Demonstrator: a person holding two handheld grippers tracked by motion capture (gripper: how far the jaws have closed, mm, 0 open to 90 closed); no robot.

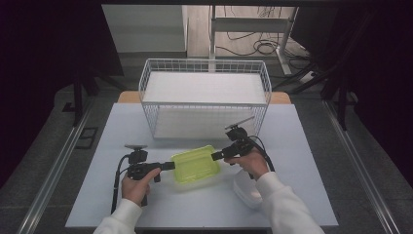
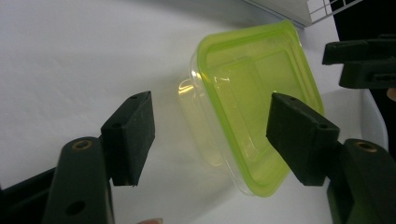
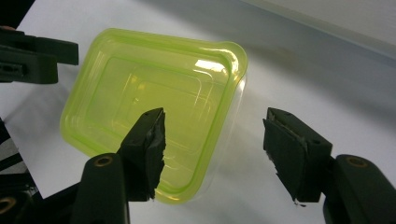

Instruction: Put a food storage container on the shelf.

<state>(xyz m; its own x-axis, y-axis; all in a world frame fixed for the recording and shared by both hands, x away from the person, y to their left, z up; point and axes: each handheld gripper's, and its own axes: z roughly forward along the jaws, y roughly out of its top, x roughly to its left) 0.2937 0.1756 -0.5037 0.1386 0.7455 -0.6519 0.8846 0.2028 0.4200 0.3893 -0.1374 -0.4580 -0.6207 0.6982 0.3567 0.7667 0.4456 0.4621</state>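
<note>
Near the table's (image 1: 97, 204) front edge, the left hand-held gripper (image 1: 171, 165) and right hand-held gripper (image 1: 215, 156) – both spread – flank a lidded green box (image 1: 195, 165), approaching to grasp – next, each must pinch an end.

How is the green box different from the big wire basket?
The green box is see-through plastic with a lid on; the wire basket is white mesh, open on top. The box is small and low; the basket is far bigger and taller. The box lies near the hands, the basket farther back. Both sit on the table.
</note>
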